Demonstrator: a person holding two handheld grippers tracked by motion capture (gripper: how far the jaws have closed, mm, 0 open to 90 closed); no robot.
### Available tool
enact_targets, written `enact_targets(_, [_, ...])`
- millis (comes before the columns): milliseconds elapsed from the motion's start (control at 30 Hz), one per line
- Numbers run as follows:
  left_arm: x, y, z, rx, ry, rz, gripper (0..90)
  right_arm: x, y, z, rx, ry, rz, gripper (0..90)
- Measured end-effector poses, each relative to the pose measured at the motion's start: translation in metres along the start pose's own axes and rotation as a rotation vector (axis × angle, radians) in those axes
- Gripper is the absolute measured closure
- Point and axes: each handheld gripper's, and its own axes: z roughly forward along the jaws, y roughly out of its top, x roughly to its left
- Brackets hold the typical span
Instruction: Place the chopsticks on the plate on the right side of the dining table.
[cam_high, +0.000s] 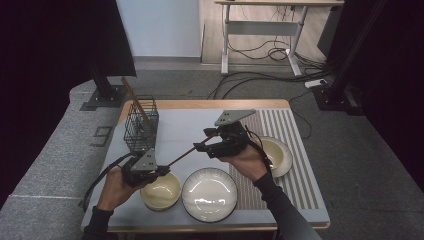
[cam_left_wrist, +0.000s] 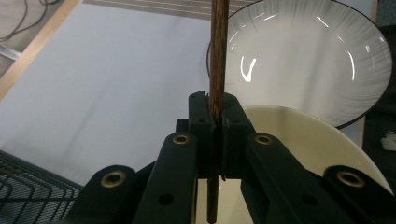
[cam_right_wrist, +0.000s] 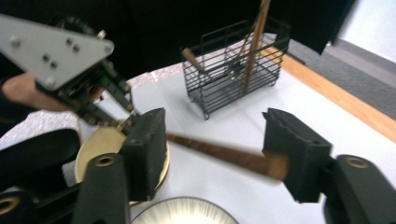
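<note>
Above the table, the left gripper is clamped on one end of a dark brown wooden stick (slim, straight); its other end lies between the right gripper's spread jaws, over the cream bowl.

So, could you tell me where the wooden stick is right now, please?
In the high view the wooden stick hangs mid-table above the mat, pinched in the left tool and slanting up between the open right tool, over the cream bowl.
</note>
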Motion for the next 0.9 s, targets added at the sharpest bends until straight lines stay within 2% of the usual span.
enact_targets(200, [0.0, 0.001, 0.002, 0.006, -0.015, -0.014, 85.8, 0.001, 0.007, 0.001, -0.032, -0.088, -0.016, 30.6])
enact_targets(367, [0.0, 0.0, -0.002, -0.003, -0.031, -0.021, 85.8, 0.001, 0.007, 0.004, -0.016, -0.171, -0.058, 30.1])
enact_targets(567, [-0.001, -0.001, -0.004, -0.012, -0.05, -0.026, 85.8, -0.013, -0.006, 0.005, 0.016, -0.198, -0.046, 29.1])
enact_targets(700, [0.001, -0.002, -0.004, -0.031, -0.062, -0.035, 85.8, -0.024, -0.016, 0.006, 0.033, -0.214, -0.025, 28.5])
enact_targets(833, [0.002, -0.003, -0.008, -0.059, -0.072, -0.037, 85.8, -0.034, -0.029, 0.008, 0.064, -0.242, -0.025, 29.0])
enact_targets(900, [0.002, -0.003, -0.01, -0.068, -0.073, -0.035, 85.7, -0.039, -0.034, 0.008, 0.066, -0.241, -0.008, 29.0])
